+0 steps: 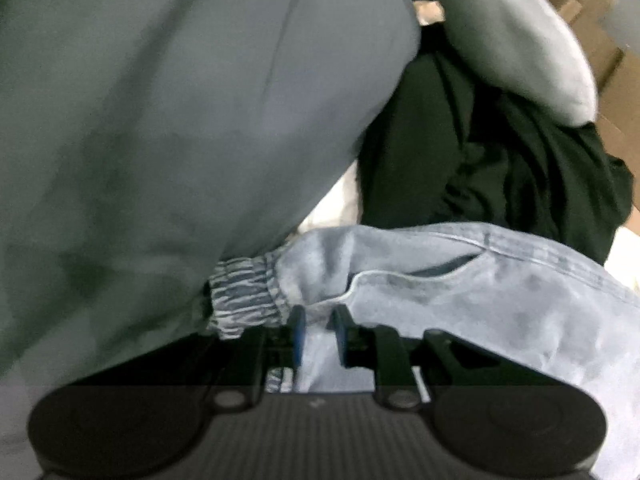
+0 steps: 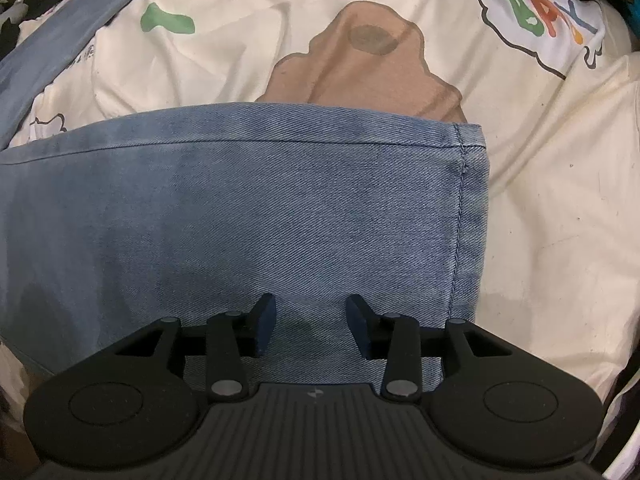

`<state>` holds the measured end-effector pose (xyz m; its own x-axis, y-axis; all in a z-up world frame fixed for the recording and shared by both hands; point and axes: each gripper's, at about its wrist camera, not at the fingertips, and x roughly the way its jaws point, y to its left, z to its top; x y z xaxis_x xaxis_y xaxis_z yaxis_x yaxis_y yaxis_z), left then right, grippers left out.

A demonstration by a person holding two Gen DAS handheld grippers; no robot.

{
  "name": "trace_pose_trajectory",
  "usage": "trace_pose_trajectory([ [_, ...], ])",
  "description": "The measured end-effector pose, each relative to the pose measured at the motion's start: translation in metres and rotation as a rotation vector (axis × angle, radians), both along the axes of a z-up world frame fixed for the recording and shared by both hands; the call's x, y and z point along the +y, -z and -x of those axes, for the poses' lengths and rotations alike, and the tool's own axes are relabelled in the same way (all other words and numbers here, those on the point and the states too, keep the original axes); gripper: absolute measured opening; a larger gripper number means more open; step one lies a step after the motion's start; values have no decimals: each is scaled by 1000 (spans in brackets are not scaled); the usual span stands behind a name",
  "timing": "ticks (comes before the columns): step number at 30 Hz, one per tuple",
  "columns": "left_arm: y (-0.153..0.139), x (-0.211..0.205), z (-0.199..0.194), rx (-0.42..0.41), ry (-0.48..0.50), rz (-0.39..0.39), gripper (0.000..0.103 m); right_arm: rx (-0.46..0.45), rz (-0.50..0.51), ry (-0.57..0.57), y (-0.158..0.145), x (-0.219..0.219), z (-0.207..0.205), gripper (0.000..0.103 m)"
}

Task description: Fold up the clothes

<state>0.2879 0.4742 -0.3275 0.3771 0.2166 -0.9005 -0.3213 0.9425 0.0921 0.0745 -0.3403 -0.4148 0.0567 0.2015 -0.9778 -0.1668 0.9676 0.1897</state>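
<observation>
Left wrist view shows your left gripper (image 1: 318, 326) clenched on the jeans (image 1: 460, 292) near the elastic waistband (image 1: 240, 296) at lower centre, while your right gripper (image 2: 310, 322) hovers released above a denim leg (image 2: 260, 208) on the printed sheet (image 2: 552, 184), so an uneven pull could skew the fold.

Your left tongs (image 1: 318, 334) and right tongs (image 2: 310, 326) share one build: black linkage arms pinned with round grey rivets, blue pads on the fingertips, a ribbed dark grey body behind them, and a round black disc on either side.
</observation>
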Motion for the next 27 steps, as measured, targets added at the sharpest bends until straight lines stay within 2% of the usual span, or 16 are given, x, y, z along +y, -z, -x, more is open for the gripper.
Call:
trace_pose_trajectory([
  [3, 15, 6, -8, 32, -23, -21, 14, 2, 4, -5, -1, 1, -1, 47],
  [7, 34, 4, -16, 60, -9, -73, 13, 2, 9, -16, -1, 4, -12, 47],
  [10, 42, 9, -17, 55, -1, -71, 12, -1, 10, -24, -1, 4, -11, 47],
  [15, 38, 16, -18, 90, -12, -26, 11, -4, 8, -29, 0, 3, -10, 47],
  [20, 16, 9, -4, 103, 6, -22, 13, -13, 11, -23, -2, 2, -8, 47],
  [21, 12, 6, 0, 103, 14, -28, 23, -12, 10, -12, -2, 2, -8, 46],
  [22, 5, 3, 6, 98, 22, -52, 44, -11, 8, -2, -2, 0, -9, 46],
  [23, -2, 0, 12, 87, 32, -71, 51, -11, 6, 8, -2, -1, -9, 46],
  [24, -10, -2, 18, 74, 43, -87, 56, -12, 5, 19, -3, -1, -9, 46],
  [27, -32, -3, 39, 57, 51, -87, 56, -27, 5, 13, -8, -2, -8, 46],
])
